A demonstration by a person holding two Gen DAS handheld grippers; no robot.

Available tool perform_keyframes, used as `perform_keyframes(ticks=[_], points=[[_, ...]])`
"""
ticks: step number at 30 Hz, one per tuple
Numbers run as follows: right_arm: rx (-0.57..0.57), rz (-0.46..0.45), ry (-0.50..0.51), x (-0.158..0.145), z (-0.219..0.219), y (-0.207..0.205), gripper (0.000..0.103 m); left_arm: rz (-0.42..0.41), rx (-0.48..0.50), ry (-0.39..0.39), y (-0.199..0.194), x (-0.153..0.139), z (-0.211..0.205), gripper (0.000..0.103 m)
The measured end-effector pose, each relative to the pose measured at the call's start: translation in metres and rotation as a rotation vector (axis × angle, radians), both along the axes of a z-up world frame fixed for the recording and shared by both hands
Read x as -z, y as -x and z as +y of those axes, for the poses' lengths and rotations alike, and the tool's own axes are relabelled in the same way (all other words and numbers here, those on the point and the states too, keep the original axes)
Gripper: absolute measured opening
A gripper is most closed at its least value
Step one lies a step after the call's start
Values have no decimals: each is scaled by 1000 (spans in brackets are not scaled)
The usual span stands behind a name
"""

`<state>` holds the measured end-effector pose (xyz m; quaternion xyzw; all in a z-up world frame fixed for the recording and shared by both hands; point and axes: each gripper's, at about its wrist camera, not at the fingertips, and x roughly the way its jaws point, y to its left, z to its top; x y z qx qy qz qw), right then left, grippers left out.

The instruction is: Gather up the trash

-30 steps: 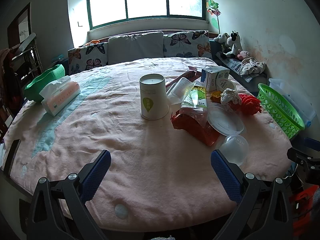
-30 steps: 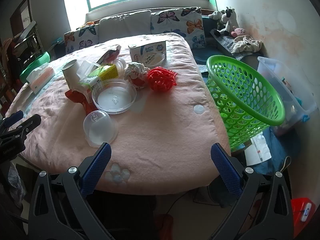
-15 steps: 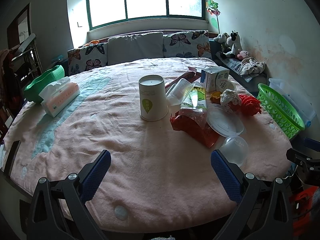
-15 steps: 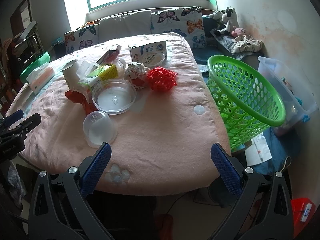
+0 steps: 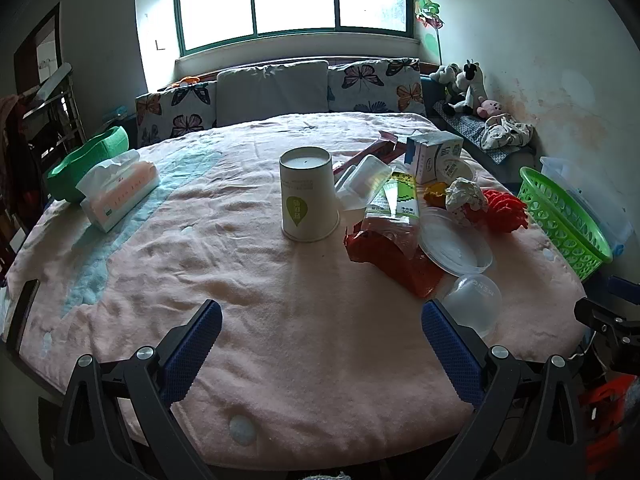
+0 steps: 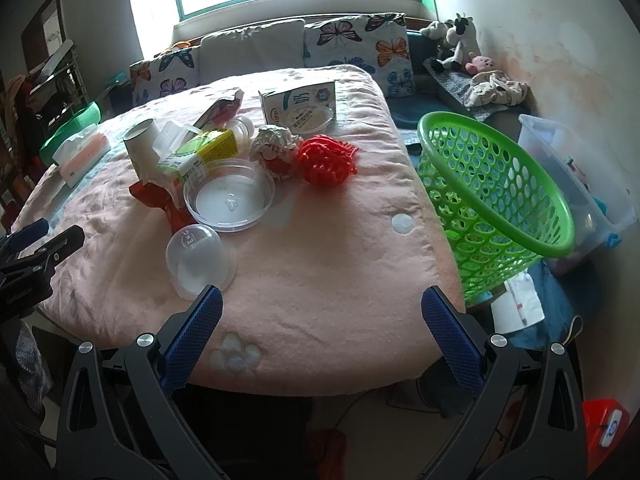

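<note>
Clear plastic dome cup (image 6: 199, 261) sits on the bed (image 6: 328, 264), just ahead-left of your right claw (image 6: 320, 326), nearest trash. Both claws wide, empty; left claw (image 5: 320, 330) farther. Green basket (image 6: 496, 208) is to the right.

The red wrapper (image 6: 160, 204) lies mostly buried under the green-and-yellow carton (image 6: 202, 152) and the clear round lid (image 6: 229, 200), so its print cannot be read. The upturned paper cup (image 6: 141, 148) is partly masked by the crumpled clear packaging (image 6: 173, 140) in the right wrist view. The small jar (image 6: 242, 130) behind the carton shows only its far side. The clear dome cup (image 5: 474, 304) is cut by the right finger (image 5: 450, 354) in the left wrist view. The green basket's (image 6: 492, 204) base drops out of sight below the bed's right edge, and the clear storage bin (image 6: 576, 180) behind it holds contents too blurred to name. The dark slab (image 5: 22, 312) at the near left bed edge is only partly visible.
</note>
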<state>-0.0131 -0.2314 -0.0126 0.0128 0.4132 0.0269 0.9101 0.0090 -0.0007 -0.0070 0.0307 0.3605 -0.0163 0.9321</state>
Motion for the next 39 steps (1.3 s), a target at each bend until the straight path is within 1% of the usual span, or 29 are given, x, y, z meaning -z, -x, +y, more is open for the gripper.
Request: perform_keyframes(ticks=[20, 33, 39], points=[[-8, 5, 6, 1, 4, -7, 99, 9, -6, 6, -8, 3, 5, 97], [-35, -3, 4, 0, 8, -14, 99, 18, -19, 10, -16, 1, 12, 97], [-68, -16, -12, -1, 11, -21, 99, 18, -34, 7, -22, -2, 17, 97]])
